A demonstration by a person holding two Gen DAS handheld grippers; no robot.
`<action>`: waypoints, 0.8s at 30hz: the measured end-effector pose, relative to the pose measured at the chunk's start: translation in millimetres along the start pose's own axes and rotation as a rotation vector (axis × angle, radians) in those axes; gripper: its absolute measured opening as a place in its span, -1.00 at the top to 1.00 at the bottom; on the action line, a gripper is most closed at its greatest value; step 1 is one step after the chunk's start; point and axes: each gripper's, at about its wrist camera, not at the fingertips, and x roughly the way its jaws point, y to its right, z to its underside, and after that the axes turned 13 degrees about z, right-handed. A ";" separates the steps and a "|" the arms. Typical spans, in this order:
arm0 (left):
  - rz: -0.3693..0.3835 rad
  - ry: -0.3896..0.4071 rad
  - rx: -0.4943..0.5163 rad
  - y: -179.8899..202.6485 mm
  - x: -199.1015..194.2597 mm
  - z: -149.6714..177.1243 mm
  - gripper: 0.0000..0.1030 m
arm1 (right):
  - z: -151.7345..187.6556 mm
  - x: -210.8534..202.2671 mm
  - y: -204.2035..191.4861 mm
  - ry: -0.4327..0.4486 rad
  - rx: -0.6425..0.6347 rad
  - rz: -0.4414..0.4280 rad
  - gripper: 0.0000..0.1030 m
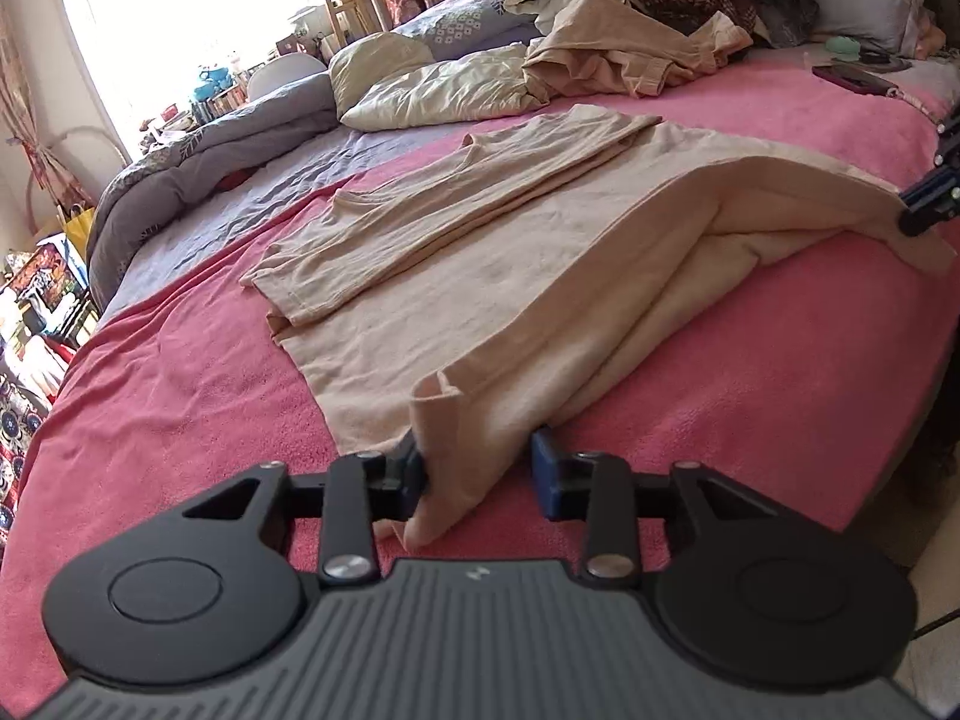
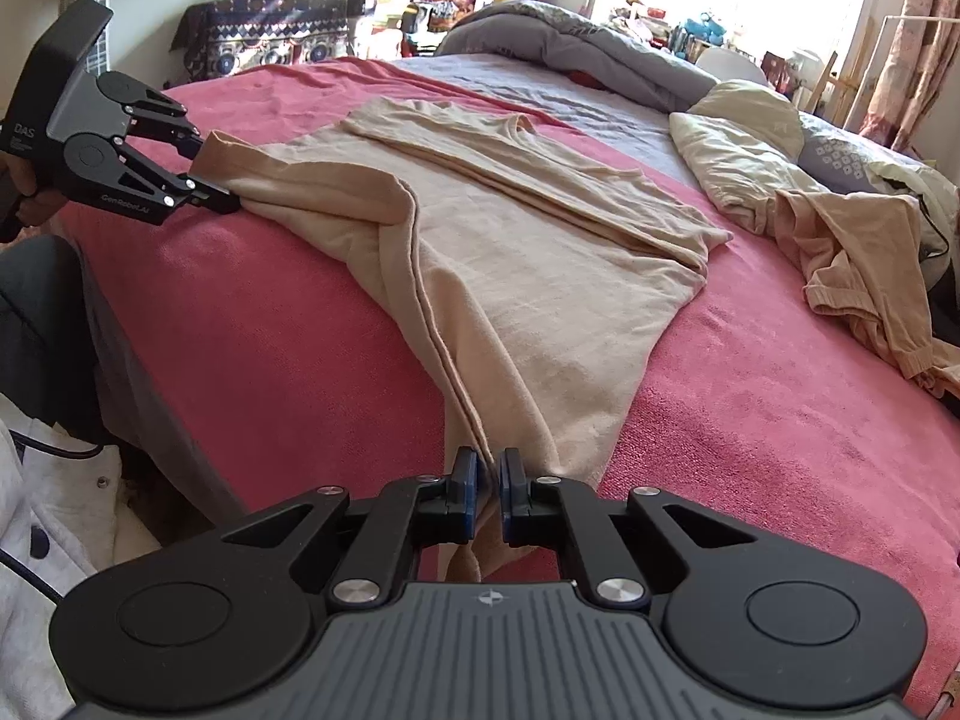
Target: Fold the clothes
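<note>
A: Left wrist view first. Where is the shirt?

B: Spread on the pink blanket, near its middle, beige, with one side already folded lengthwise over the body. A bunched end of it runs down to the left gripper.

A: Is that claw grasping it?

B: No. The cloth lies between the blue pads and touches the one on the left of the picture, but the other pad stands clear of it with blanket showing in the gap. So the jaws are released, with the cloth loose between them.

A: Anything else around the shirt?

B: Beyond the shirt a second beige garment lies crumpled, next to a pale pillow. At the right edge of the picture, the tip of the right gripper meets the shirt's far corner.

A: Now the right wrist view.

B: The right gripper is clenched on a gathered fold of the shirt; the cloth passes up between the pads, which are almost together. From there the shirt fans out across the blanket.

A: And the other claw from here?

B: The left gripper is at the shirt's far-left corner, a hand on its handle. Its fingers are spread either side of the cloth end. The crumpled garment lies right of the shirt.
</note>
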 end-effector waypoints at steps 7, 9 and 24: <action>-0.003 0.046 -0.074 1.0 -9.8 -3.9 0.80 | 4.4 -8.4 -6.9 0.041 -0.033 -0.011 0.55; 0.014 0.074 -0.121 -4.4 -17.4 -4.5 0.81 | 4.3 -10.5 -14.6 0.070 -0.068 -0.009 0.49; 0.010 0.346 -0.422 -13.2 -88.4 -3.6 0.95 | -47.9 -47.7 12.4 0.136 -0.032 0.144 0.91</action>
